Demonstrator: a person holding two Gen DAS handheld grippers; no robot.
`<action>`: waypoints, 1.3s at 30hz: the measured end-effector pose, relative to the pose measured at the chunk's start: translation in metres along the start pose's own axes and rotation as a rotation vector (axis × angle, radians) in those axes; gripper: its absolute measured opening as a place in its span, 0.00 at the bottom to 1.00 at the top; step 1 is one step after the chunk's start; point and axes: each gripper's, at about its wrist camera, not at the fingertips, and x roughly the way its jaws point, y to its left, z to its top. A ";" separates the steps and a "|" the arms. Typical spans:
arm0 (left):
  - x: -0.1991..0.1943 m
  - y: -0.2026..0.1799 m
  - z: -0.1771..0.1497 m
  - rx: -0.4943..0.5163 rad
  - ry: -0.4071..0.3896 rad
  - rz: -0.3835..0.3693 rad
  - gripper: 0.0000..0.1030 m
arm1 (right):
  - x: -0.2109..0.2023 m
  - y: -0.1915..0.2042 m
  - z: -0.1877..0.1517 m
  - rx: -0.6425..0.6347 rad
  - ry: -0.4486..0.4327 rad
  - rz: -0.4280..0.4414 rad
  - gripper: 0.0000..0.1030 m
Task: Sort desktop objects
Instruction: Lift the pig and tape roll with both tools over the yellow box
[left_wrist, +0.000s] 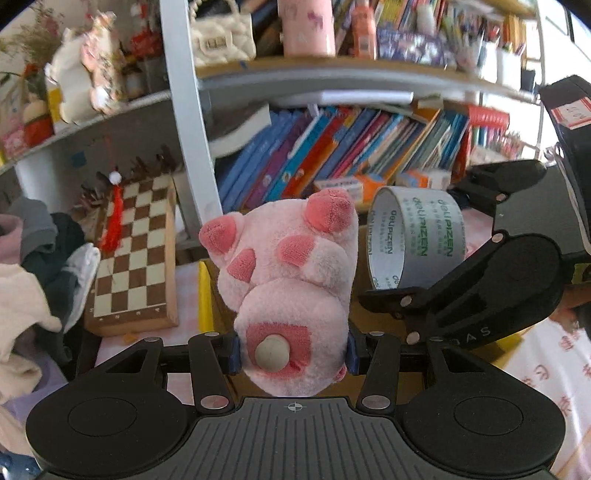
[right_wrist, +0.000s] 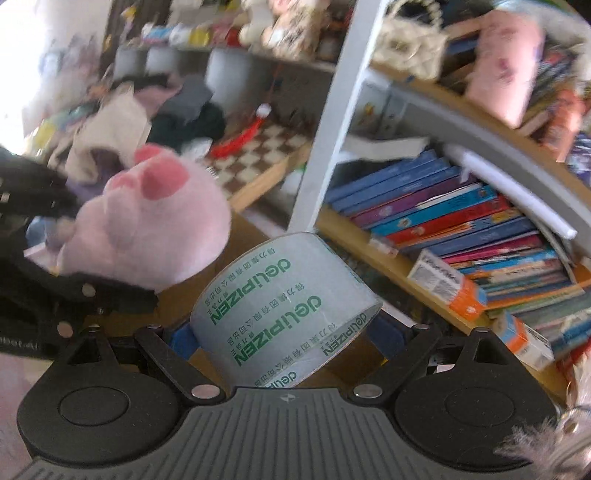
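Left wrist view: my left tongs (left_wrist: 293, 350) are pinched on the pink plush toy (left_wrist: 291, 280), the blue pads biting its lower body near the red patch and grey button. The toy sticks up and forward, off any surface, above the brown cardboard box (left_wrist: 221, 314) whose yellow-edged wall shows just behind it. Plush gives under pressure, so I judge it could squirm out or swing if I tilt quickly. Just to its right hangs the tape roll (left_wrist: 415, 236), carried by my right tongs (left_wrist: 391, 299). The two loads are close together; a careless move could knock them against each other.

Right wrist view: my right tongs (right_wrist: 286, 339) are pressed onto the tape roll (right_wrist: 286, 306), gripping its printed outer face low down while most of the roll stands tilted above the pads. That smooth curved film looks slippery to me, and the roll could rotate or slide free. The plush toy (right_wrist: 147, 225) sits at upper left, held by the left tongs (right_wrist: 74, 295), near the roll. The bookshelf (right_wrist: 369, 258) is close ahead, so reaching forward risks clipping its wooden edge.
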 end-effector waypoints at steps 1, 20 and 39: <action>0.007 0.000 0.002 0.007 0.016 0.002 0.46 | 0.008 -0.003 0.000 -0.021 0.018 0.016 0.90; 0.086 -0.002 0.003 0.108 0.241 0.028 0.47 | 0.084 -0.010 -0.011 -0.320 0.247 0.125 0.90; 0.094 -0.005 0.008 0.155 0.265 0.052 0.51 | 0.089 -0.011 -0.013 -0.359 0.255 0.093 0.90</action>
